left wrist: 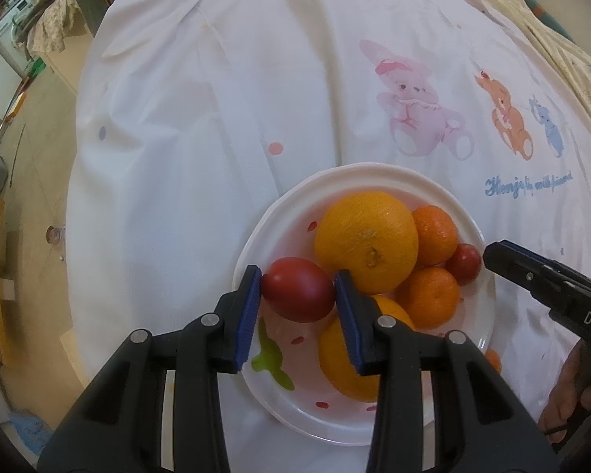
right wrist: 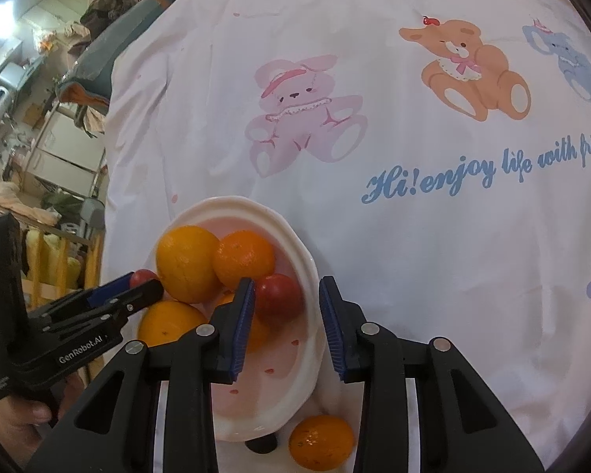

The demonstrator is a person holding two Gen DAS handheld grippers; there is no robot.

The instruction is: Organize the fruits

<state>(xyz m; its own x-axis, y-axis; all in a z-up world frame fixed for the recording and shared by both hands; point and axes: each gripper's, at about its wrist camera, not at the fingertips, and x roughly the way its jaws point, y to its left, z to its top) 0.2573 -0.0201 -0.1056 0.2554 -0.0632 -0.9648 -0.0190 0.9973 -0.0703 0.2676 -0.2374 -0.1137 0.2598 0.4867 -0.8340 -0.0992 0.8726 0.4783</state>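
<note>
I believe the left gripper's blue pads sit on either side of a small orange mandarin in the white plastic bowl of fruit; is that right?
Not quite: in the left wrist view the left gripper has its blue pads on either side of a red, egg-shaped fruit, not a mandarin. It does lie in the white plastic bowl of fruit, beside the large orange.

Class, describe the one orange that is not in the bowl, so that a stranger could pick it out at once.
Find the white cloth printed with teddy bears, then the white bowl of fruit standing on it. Just outside the bowl's near rim lies a small orange, alone on the cloth. Every other orange sits inside the bowl.
</note>
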